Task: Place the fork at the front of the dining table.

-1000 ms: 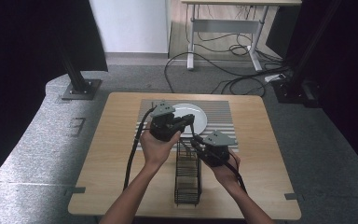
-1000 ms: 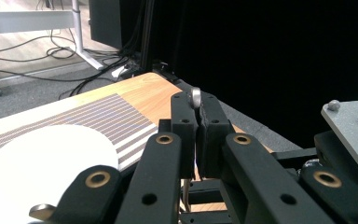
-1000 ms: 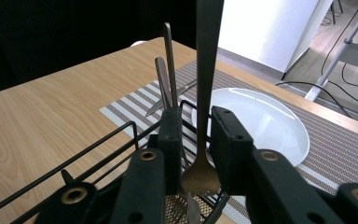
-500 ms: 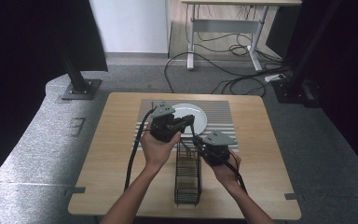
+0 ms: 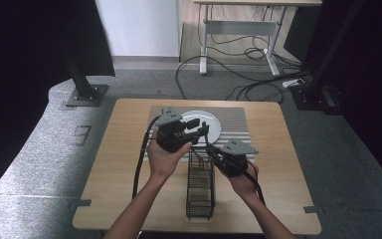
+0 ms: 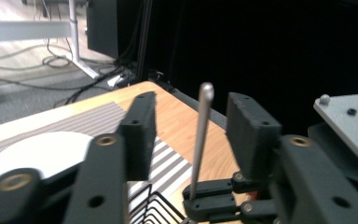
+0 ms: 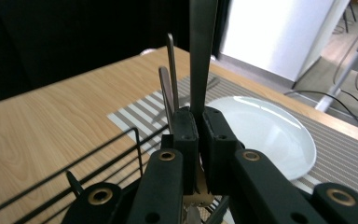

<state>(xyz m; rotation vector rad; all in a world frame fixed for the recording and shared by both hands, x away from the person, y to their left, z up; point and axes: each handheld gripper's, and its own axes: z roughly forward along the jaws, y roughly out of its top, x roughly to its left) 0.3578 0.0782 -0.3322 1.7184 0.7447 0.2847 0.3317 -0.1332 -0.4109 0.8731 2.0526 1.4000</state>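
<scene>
Surface: wooden table [image 5: 119, 174] with a striped mat [image 5: 234, 122] at its far side; cables on the grey floor beyond.
Plate: white plate [image 5: 211, 124] lies on the striped mat, just beyond both grippers.
Rack: black wire rack [image 5: 200, 186] stands on the table between the two hands, running toward the person.
Right gripper: right gripper [image 7: 196, 128] is clenched on a metal utensil handle [image 7: 200, 51], held upright over the far end of the rack.
Other utensils: two more thin metal handles [image 7: 168, 65] rise just behind the clamped one; whether they touch it cannot be told.
Left gripper: left gripper [image 6: 189, 126] is released, its jaws standing wide to either side of the upright handle [image 6: 199, 140] without touching it.
Task object location: clamped handle sits between the left jaws, above the rack end, near the plate.
Risk 1: handle is thin and smooth; it could likely slip or pivot if the right grip loosens before the left closes.
Risk 2: an off-centre left closure would probably push the handle sideways into the neighbouring utensils.
Risk 3: a dropped utensil may strike the plate or snag in the rack wires.
</scene>
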